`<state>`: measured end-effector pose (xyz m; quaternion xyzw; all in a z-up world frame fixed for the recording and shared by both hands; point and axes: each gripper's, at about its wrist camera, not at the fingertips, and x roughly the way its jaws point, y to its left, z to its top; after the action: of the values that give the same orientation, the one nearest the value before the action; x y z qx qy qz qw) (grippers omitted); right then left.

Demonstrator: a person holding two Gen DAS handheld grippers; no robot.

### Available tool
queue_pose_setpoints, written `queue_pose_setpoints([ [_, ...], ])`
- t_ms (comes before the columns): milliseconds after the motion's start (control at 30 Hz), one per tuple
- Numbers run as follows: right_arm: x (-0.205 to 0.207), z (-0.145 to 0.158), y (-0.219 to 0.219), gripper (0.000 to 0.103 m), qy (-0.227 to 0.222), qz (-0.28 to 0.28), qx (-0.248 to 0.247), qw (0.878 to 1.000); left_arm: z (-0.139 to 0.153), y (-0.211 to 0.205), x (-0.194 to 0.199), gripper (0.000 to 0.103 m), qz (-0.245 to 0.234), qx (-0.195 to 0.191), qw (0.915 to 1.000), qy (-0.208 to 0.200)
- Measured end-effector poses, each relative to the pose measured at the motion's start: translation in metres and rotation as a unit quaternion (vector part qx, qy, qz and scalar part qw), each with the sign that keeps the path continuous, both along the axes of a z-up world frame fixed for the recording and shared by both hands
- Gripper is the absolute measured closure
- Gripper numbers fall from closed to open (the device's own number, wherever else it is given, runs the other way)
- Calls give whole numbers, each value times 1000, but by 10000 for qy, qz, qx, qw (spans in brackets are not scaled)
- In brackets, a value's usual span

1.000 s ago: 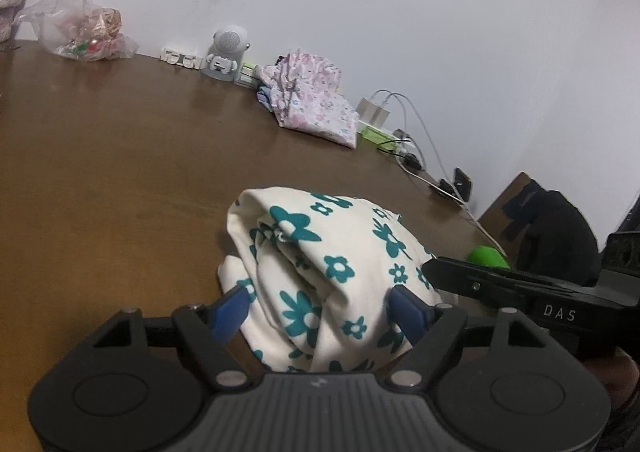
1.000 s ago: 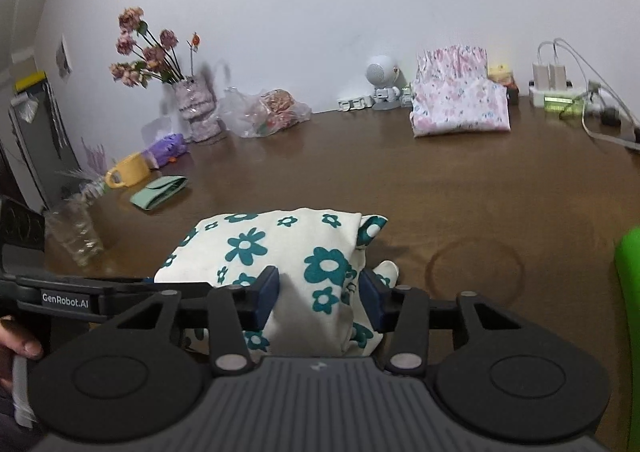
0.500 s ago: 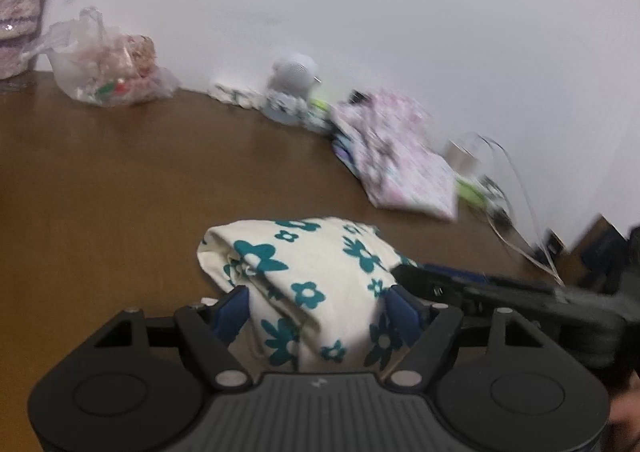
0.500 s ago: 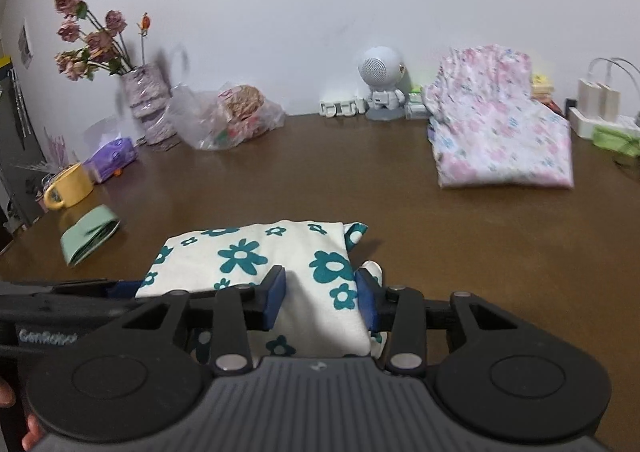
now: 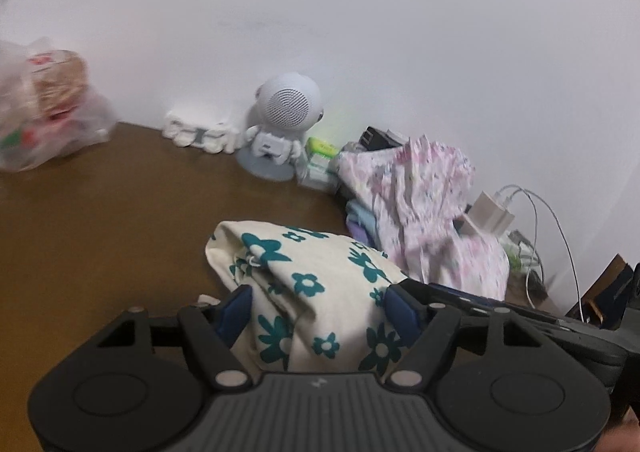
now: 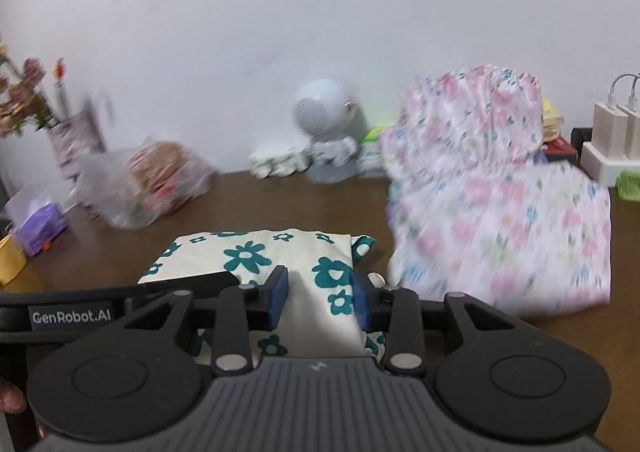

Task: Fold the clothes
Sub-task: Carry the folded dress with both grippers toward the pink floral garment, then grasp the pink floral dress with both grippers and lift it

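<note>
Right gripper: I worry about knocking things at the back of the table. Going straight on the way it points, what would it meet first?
Beyond the teal-flowered garment between its closing jaws, the right gripper would likely meet the round white speaker figure by the wall; depth is unclear.

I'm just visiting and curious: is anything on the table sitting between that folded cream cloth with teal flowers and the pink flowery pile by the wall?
Nothing visible does. The folded cream cloth, gripped by both grippers, has its right edge almost at the pink flowery pile, with only a sliver of bare table between.
</note>
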<state>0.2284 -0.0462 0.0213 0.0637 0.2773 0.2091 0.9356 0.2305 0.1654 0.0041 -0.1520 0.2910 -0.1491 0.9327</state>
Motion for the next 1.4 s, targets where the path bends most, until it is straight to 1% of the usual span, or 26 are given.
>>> queue_pose_setpoints([
  [100,27,-3,-9,69,-27,-139,62,9999,-8,-7,28,32,-105,-20,9999,-51],
  [233,51,-8,-15,69,-72,-289,84,9995,-12,-13,57,32,-142,-18,9999,-74],
  [333,61,-12,-17,69,-117,-363,35,9993,-17,-15,65,31,-59,-93,9999,-104],
  [400,63,-12,-18,69,-120,-355,51,9993,-20,-15,63,31,6,-153,9998,-162],
  [433,62,-10,-19,69,-113,-341,76,9993,-19,-16,60,31,12,-126,9997,-195],
  [467,59,-5,-21,68,-120,-298,194,9993,-18,-16,57,32,20,-126,9997,-189],
  [533,47,10,-28,61,-256,-203,424,9986,-17,-18,53,32,49,-115,9998,-143],
  [567,41,17,-31,61,-327,-158,535,9979,-17,-21,50,32,87,-66,9998,-144],
  [633,27,38,-41,57,-567,-192,652,9961,-16,-23,47,32,158,-13,9998,-141],
  [667,22,48,-50,55,-708,-327,655,9948,-15,-23,46,32,179,-30,9998,-113],
  [733,18,66,-70,46,-921,-642,611,9918,-10,-17,41,32,178,-92,9998,-40],
  [800,26,79,-103,43,-903,-1099,615,9879,2,-6,31,32,146,-39,9998,-122],
  [867,41,84,-133,39,-722,-1374,776,9848,23,4,18,32,296,-81,9987,-418],
  [900,50,84,-147,38,-587,-1490,844,9835,35,8,11,32,356,-151,9975,-588],
  [933,59,81,-159,37,-463,-1559,858,9829,46,8,6,31,315,-279,9962,-760],
  [1000,78,71,-174,36,-98,-1580,651,9852,66,-3,1,30,62,-536,9932,-1035],
  [1033,83,65,-179,36,52,-1544,575,9863,71,-16,3,30,-93,-545,9933,-1017],
  [1100,89,51,-187,36,288,-1541,583,9859,74,-57,16,30,-441,-300,9953,-802],
  [1167,96,39,-190,36,457,-1429,783,9856,69,-98,34,30,-727,21,9955,-606],
  [1200,99,35,-192,36,516,-1392,887,9849,66,-114,46,31,-691,159,9962,-498],
  [1233,102,31,-193,36,565,-1359,987,9842,63,-129,58,34,-620,273,9969,-392],
  [1267,103,34,-193,36,458,-1378,1007,9843,63,-137,70,34,-445,297,9981,-314],
  [1300,104,38,-193,36,352,-1395,1028,9842,64,-142,80,34,-335,295,9985,-328],
  [1400,124,48,-189,36,136,-1321,1146,9845,61,-150,111,34,-111,306,9993,-210],
])
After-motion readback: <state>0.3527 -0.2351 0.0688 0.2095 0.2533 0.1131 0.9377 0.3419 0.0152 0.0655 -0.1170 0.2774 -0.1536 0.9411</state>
